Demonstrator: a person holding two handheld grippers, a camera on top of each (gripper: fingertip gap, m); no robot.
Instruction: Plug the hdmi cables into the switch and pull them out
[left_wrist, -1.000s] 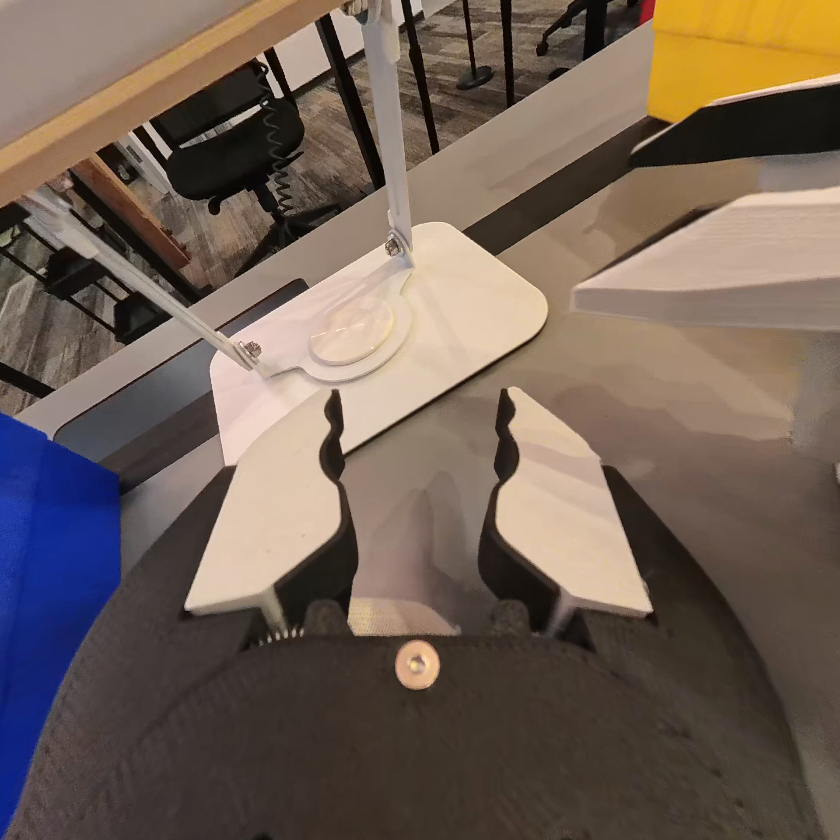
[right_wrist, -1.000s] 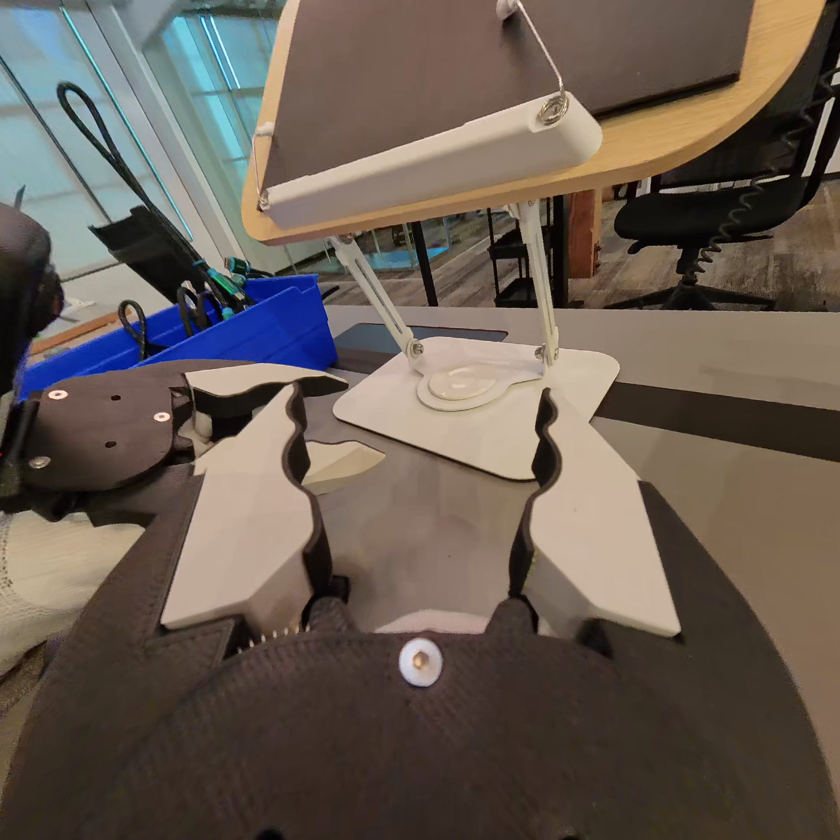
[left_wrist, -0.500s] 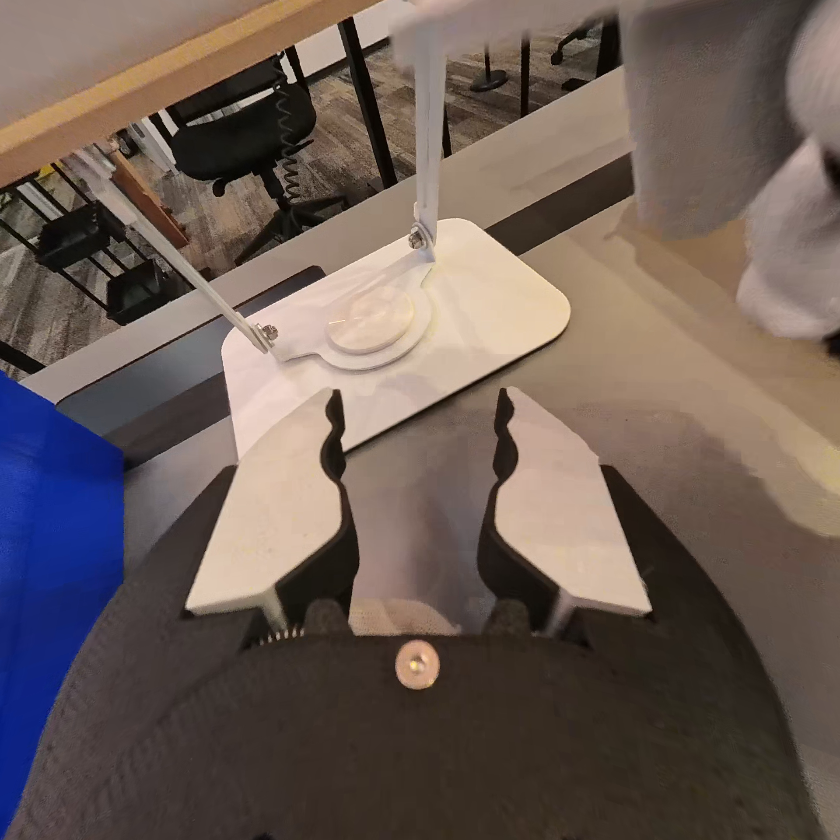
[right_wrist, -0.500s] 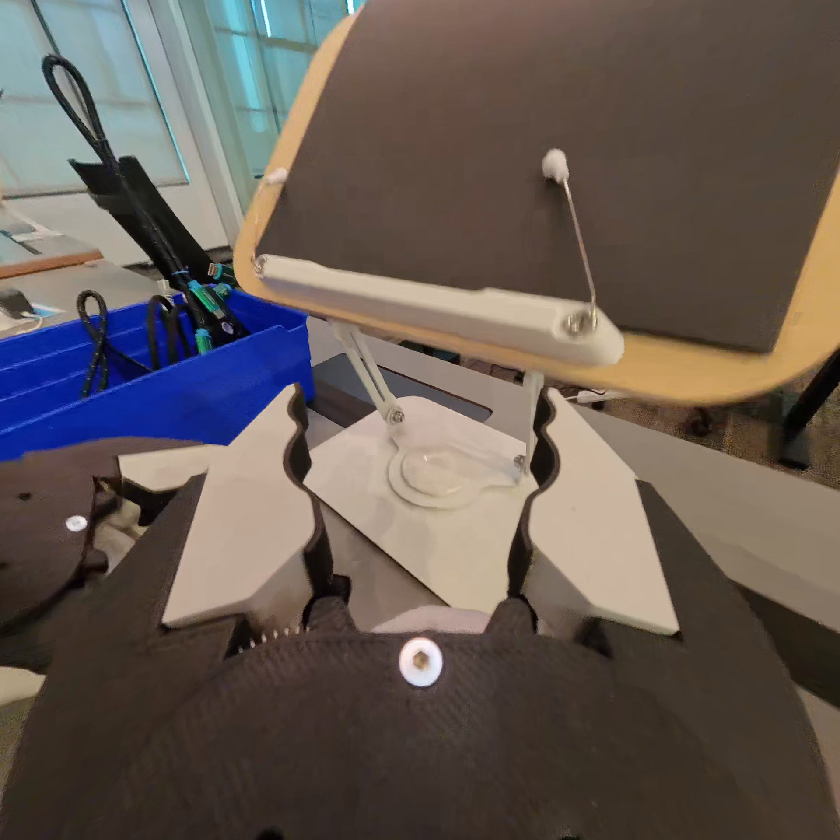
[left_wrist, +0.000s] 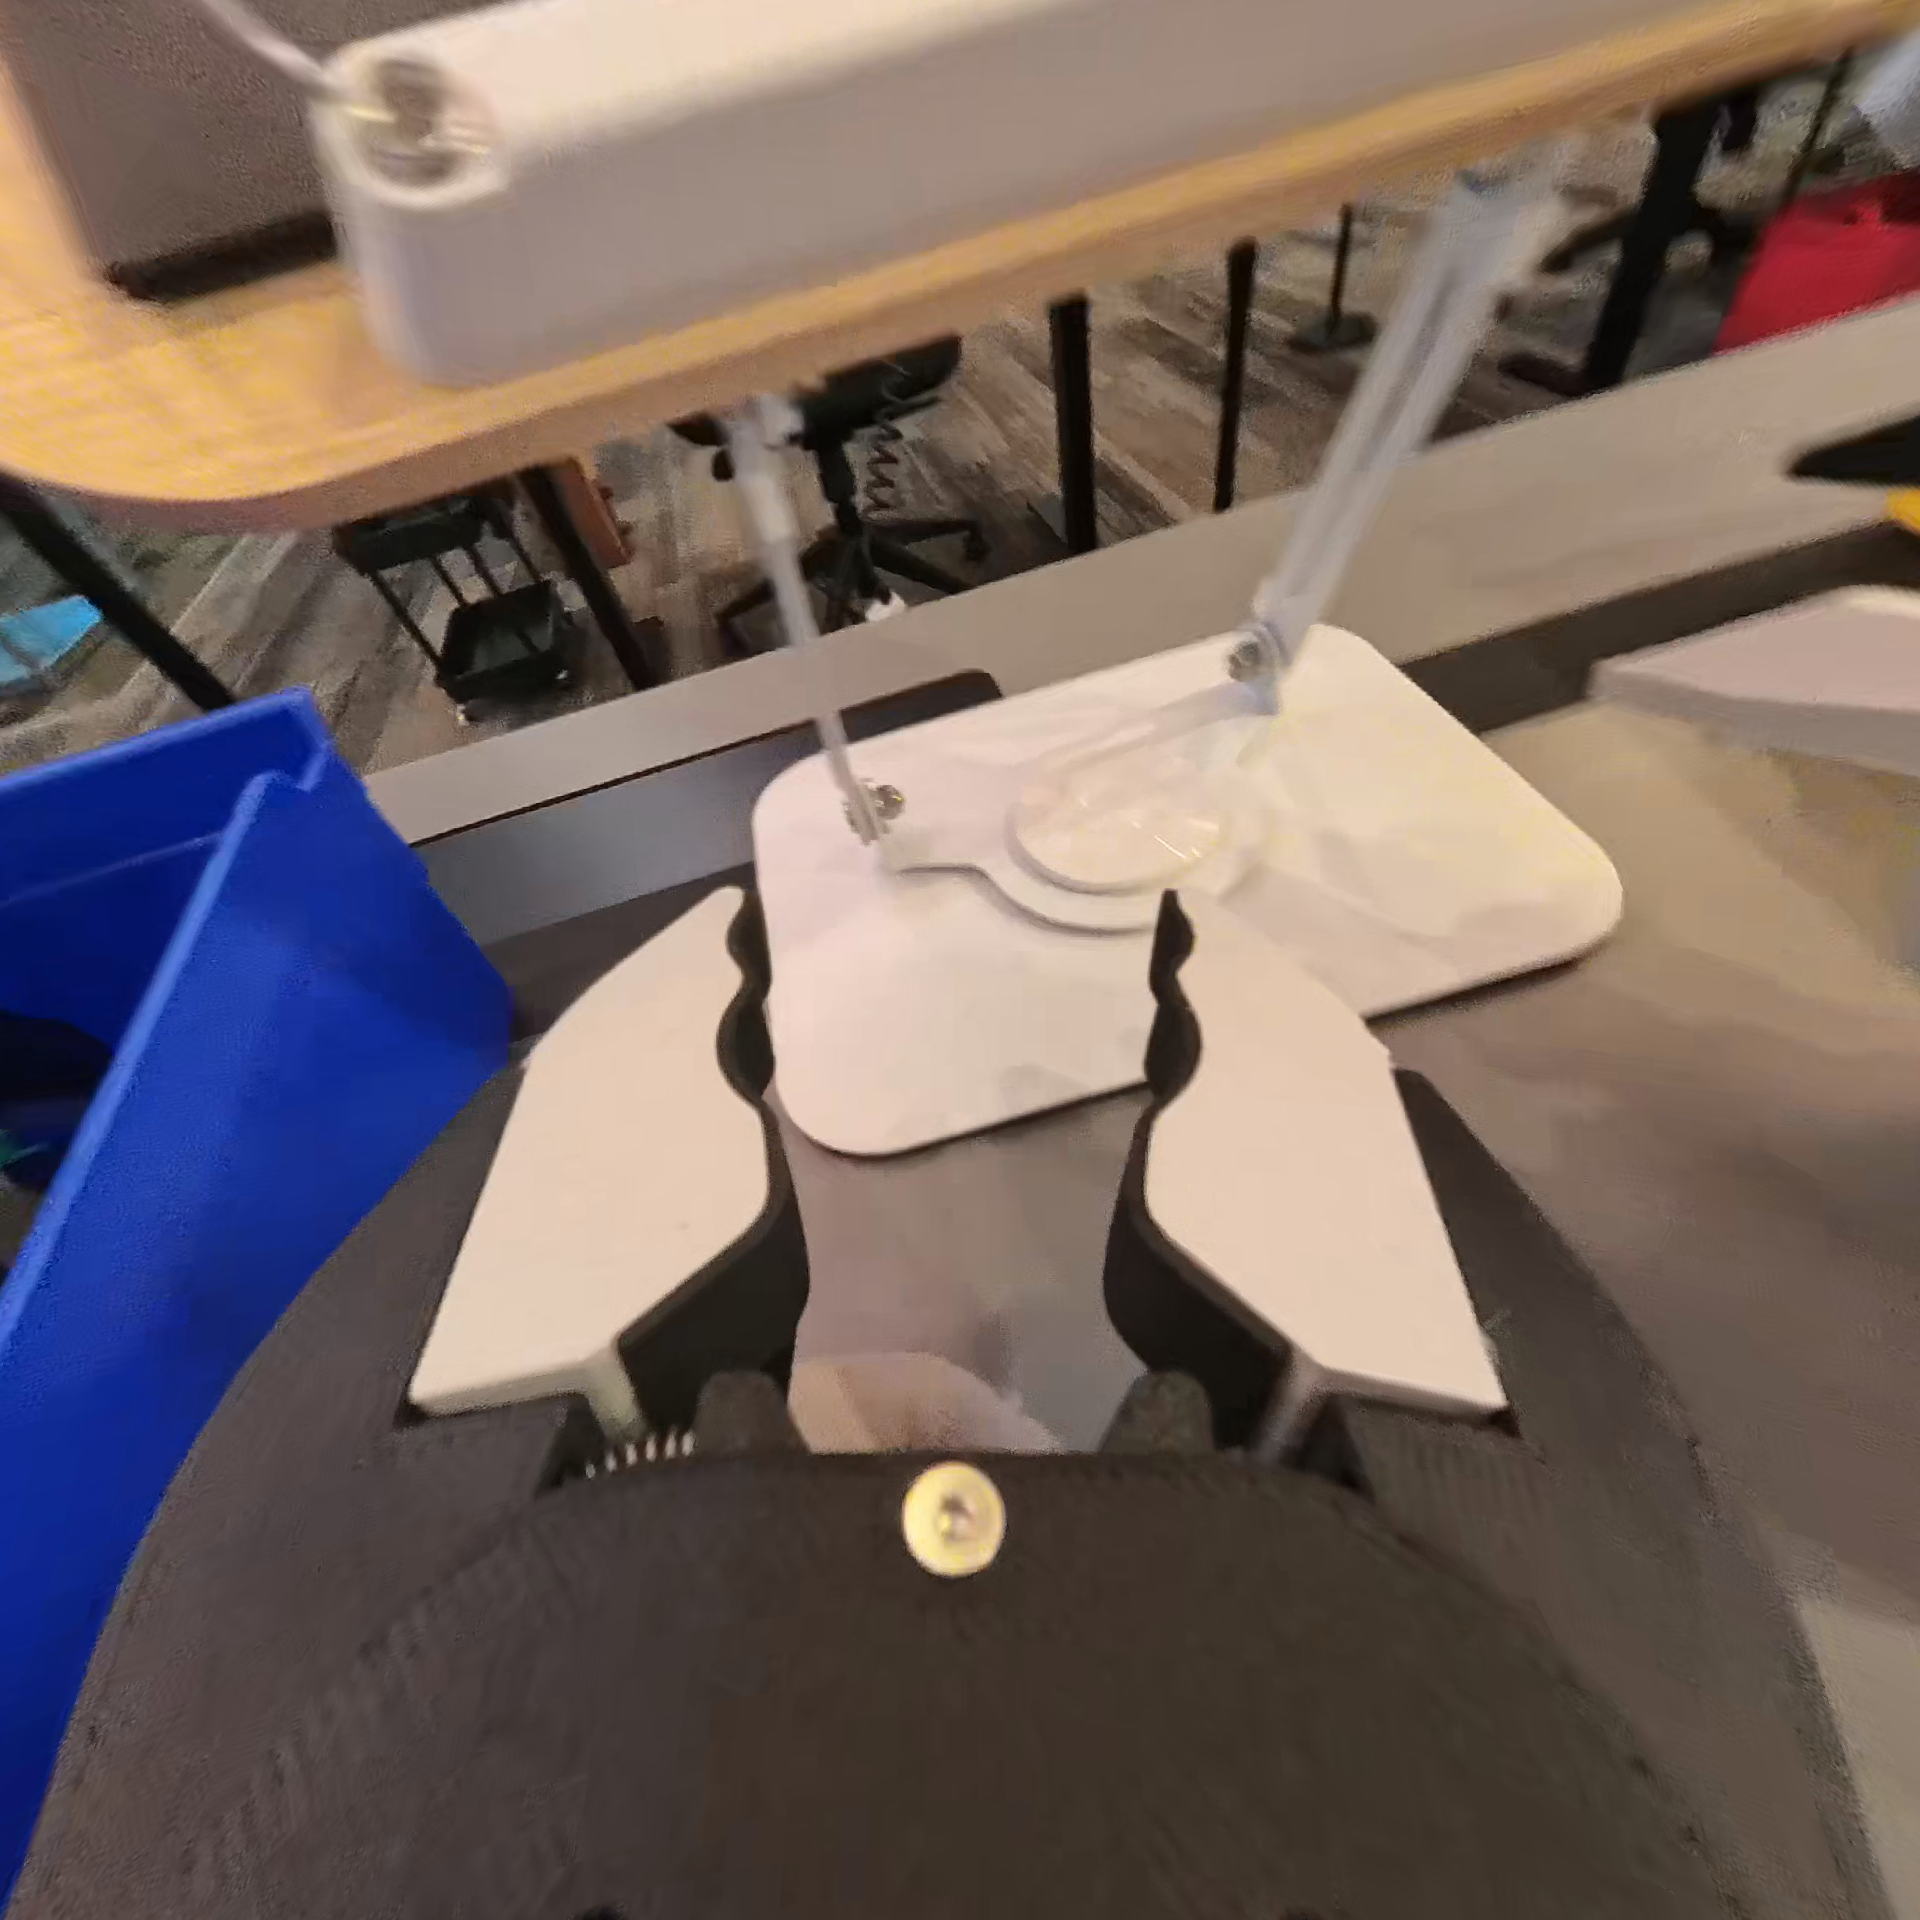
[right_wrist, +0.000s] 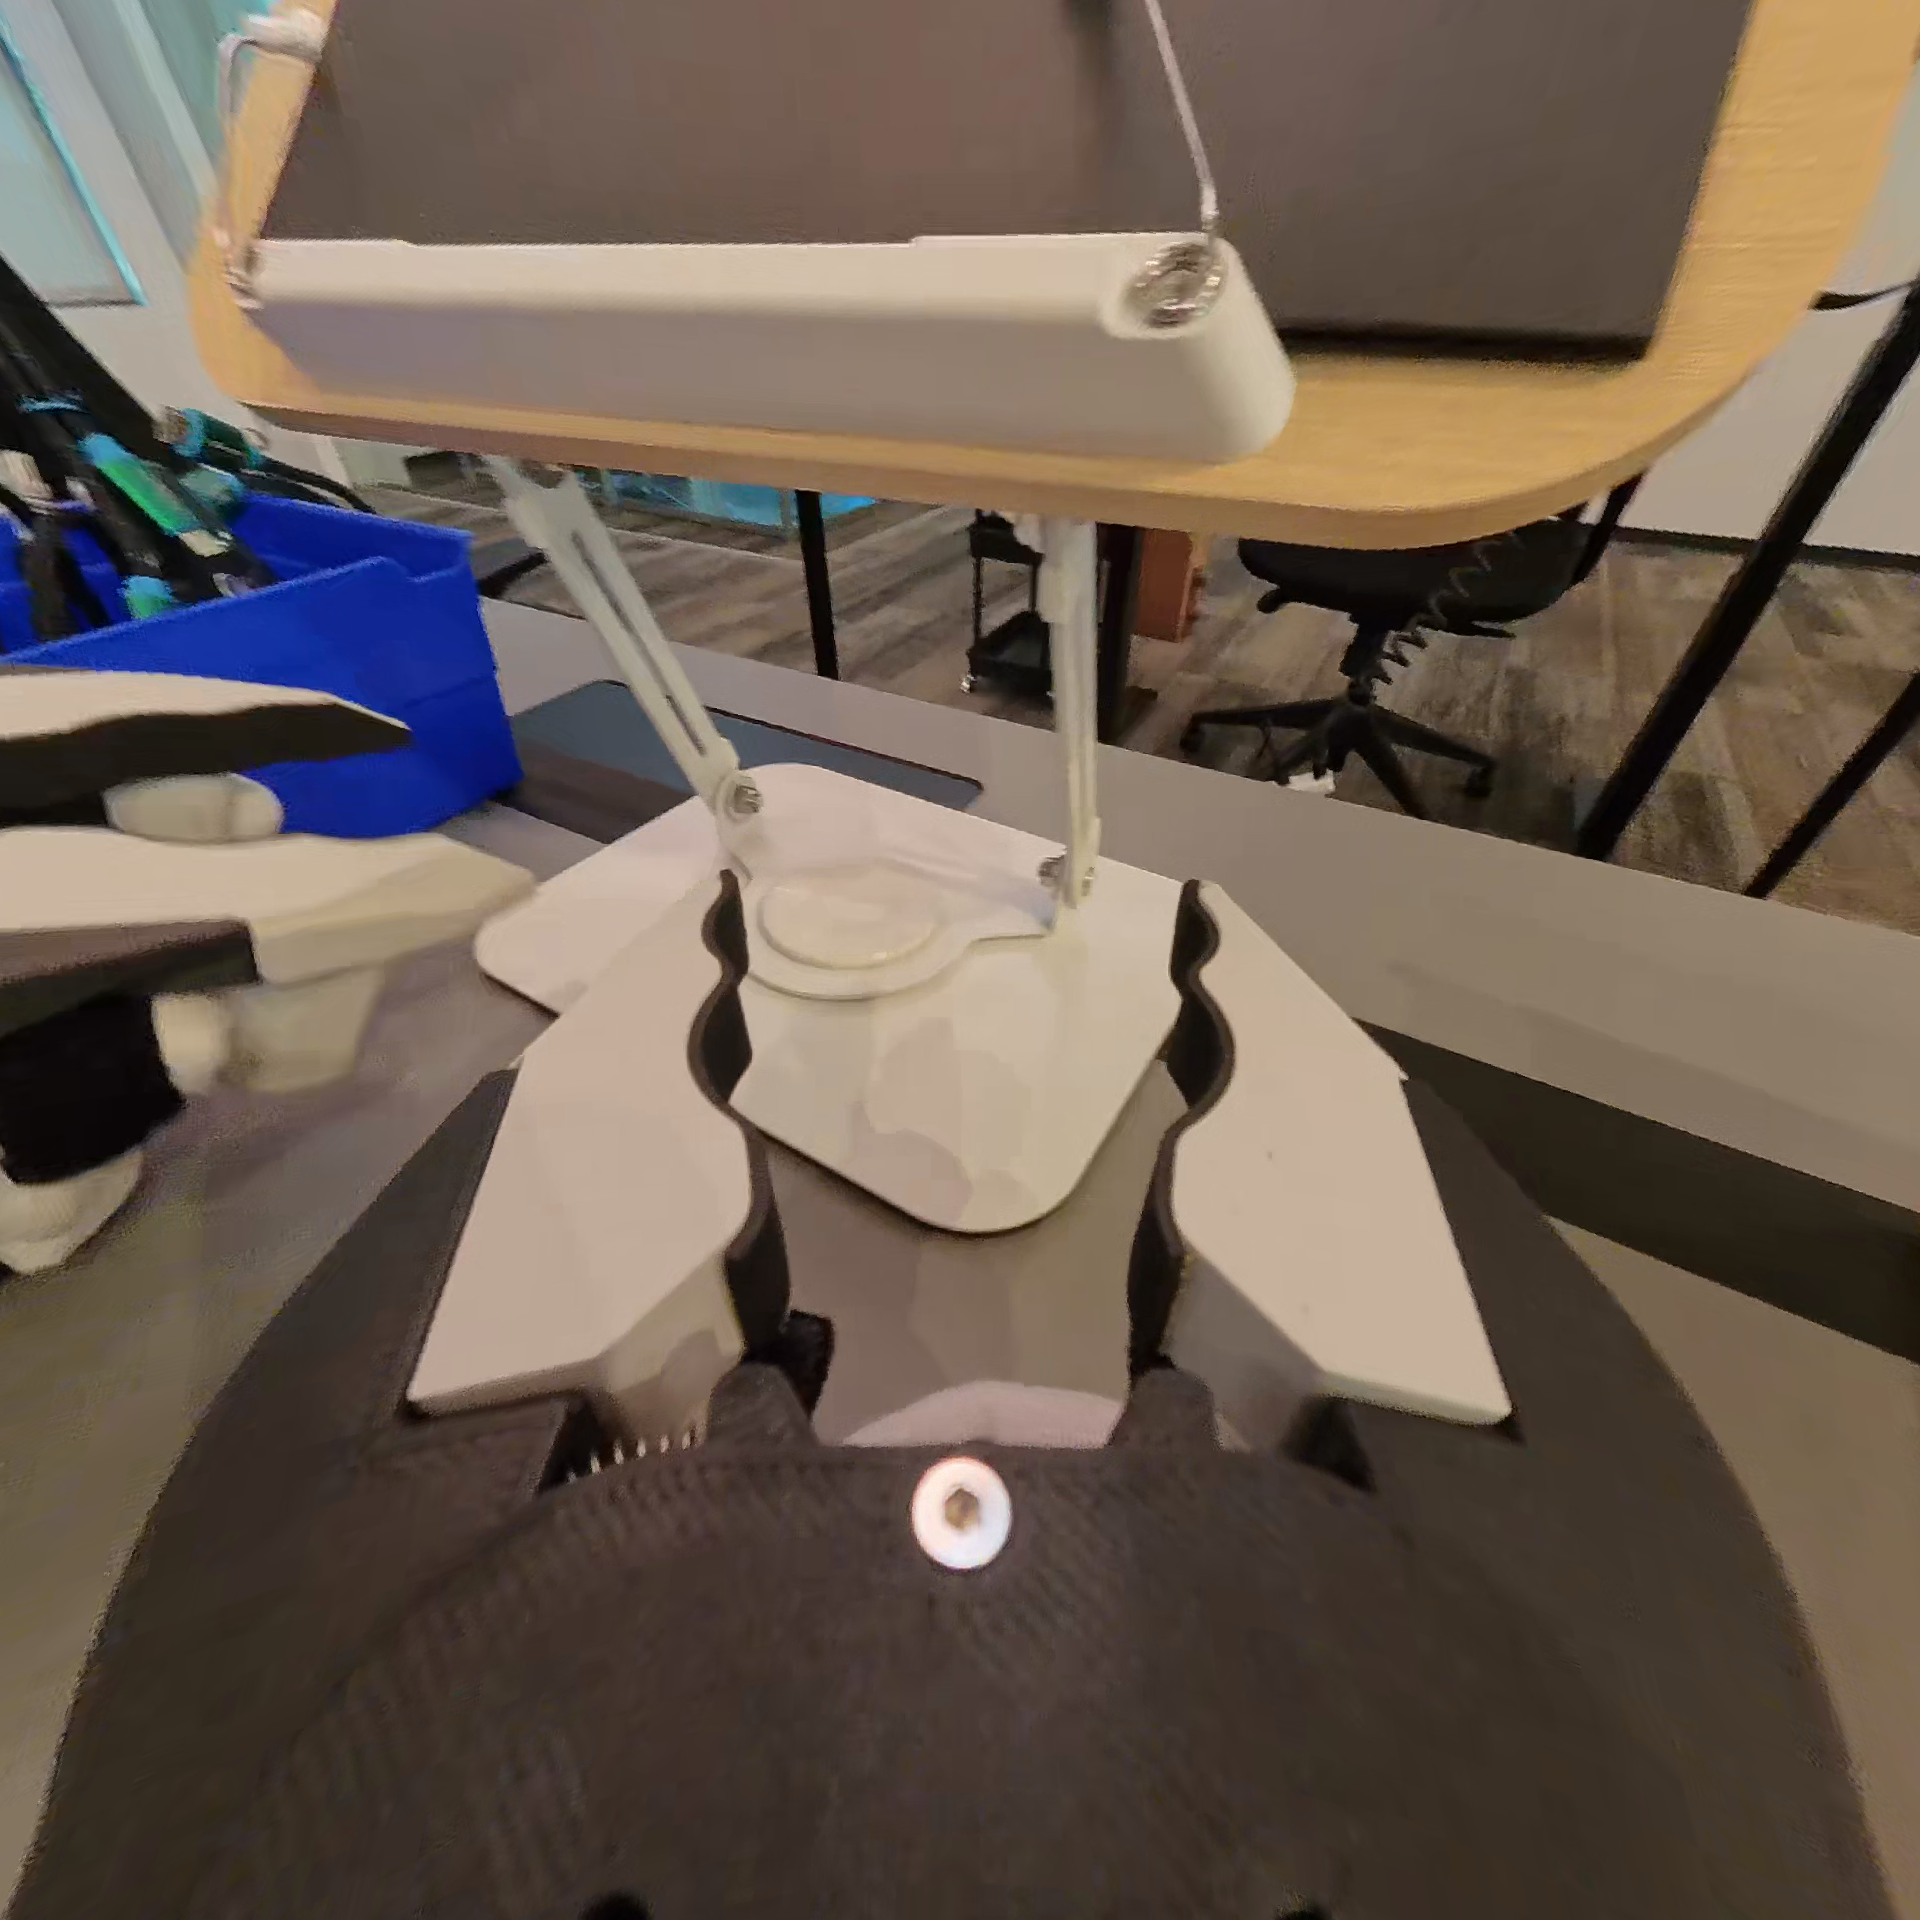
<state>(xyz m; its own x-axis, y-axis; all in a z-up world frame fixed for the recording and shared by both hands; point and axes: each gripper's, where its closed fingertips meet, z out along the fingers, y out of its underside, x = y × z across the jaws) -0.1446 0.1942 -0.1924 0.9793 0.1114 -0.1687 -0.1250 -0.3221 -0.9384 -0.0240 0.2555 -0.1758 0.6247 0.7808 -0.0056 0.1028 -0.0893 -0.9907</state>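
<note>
Both grippers, left (left_wrist: 956, 935) and right (right_wrist: 961, 914), hung spread and empty before the white stand (right_wrist: 935, 1091); fetching cables (right_wrist: 156, 488) from the blue bin (right_wrist: 312, 665) seemingly came next.

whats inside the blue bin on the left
In the right wrist view, the blue bin holds black cables with teal-green plug ends sticking up. Its walls hide the bottom; no switch is visible.

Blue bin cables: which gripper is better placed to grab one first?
Probably left. The blue bin sits right beside the open left gripper; the open right gripper faces the white stand, farther off.
</note>
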